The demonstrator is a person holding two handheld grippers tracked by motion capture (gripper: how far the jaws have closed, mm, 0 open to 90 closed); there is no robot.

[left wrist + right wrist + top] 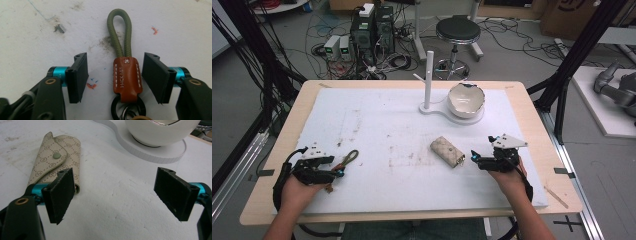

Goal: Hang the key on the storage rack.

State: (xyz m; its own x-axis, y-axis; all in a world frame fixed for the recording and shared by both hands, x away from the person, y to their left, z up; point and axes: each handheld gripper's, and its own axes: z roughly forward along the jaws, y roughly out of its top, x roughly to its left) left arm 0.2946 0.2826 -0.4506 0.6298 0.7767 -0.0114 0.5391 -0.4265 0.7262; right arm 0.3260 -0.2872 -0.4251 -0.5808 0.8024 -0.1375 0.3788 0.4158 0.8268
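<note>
Lying between the left gripper's [119, 80] spread jaws, the keychain [126, 77] sits nearer one pad — untouched by either — loop pointing away.

Background items on and around the table

White foam mat [377, 125] covers the wooden table [302, 100], scuffed and stained (grey smudges, small red and blue marks in the left gripper view). White bowl [466, 99] sits on a flat white base [439, 110] at the far side; an upright white post [428, 80] with a side peg rises from the same base. Beyond the table: black round stool [457, 30], computer towers [373, 27], tangled cables [337, 30] on the floor, cardboard boxes [562, 15] at far right. Black frame struts [577, 50] flank both sides.
</note>
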